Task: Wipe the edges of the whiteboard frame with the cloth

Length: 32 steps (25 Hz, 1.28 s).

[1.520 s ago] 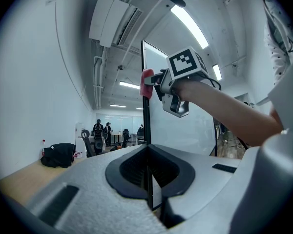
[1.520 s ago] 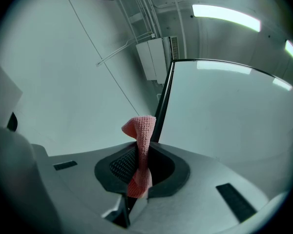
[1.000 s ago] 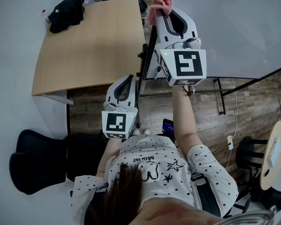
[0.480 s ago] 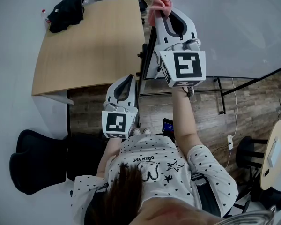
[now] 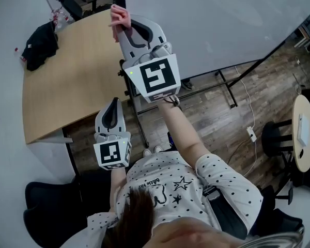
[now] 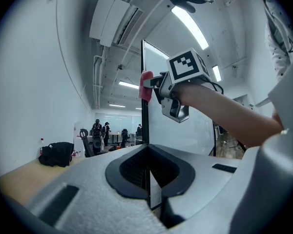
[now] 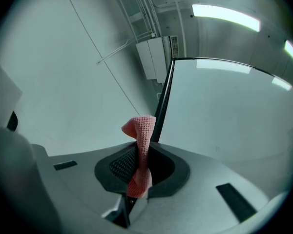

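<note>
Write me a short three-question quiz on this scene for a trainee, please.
1. True or false: the left gripper holds the cloth.
2. What colour is the cloth? A blue, B pink, C white.
3. Fill in: the right gripper holds the cloth at the whiteboard's black ___.
Key: 1 false, its jaws are together and empty; 2 B; 3 frame.

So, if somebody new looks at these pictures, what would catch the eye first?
First the pink cloth, pinched in the shut right gripper and held up right by the black frame edge of the large whiteboard. Next the left gripper, shut with nothing in it, held lower, near the wooden table.
</note>
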Tool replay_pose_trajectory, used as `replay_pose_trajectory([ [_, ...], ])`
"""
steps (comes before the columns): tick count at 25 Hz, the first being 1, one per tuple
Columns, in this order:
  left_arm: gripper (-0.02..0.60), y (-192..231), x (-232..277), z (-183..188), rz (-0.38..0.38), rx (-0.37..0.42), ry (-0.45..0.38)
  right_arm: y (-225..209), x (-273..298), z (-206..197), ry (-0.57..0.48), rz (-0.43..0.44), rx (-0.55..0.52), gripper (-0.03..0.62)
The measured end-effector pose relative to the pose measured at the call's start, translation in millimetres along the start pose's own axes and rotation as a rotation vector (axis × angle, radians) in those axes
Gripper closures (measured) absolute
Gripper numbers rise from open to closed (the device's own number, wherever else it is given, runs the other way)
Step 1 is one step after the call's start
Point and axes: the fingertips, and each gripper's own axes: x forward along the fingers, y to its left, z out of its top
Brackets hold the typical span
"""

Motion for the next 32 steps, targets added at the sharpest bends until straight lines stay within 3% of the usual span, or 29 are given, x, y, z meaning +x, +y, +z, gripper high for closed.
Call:
replay_pose_trajectory([
  [12, 0.566, -12, 14, 4, -0.03, 0.005, -0.003, -6, 2, -19, 0.031, 0.003, 0.005, 0.557],
  [32, 0.566, -5, 5, -7, -0.013, -0.014, 0.007, 4, -8, -37, 0.028, -0.017, 0.01, 0.557],
])
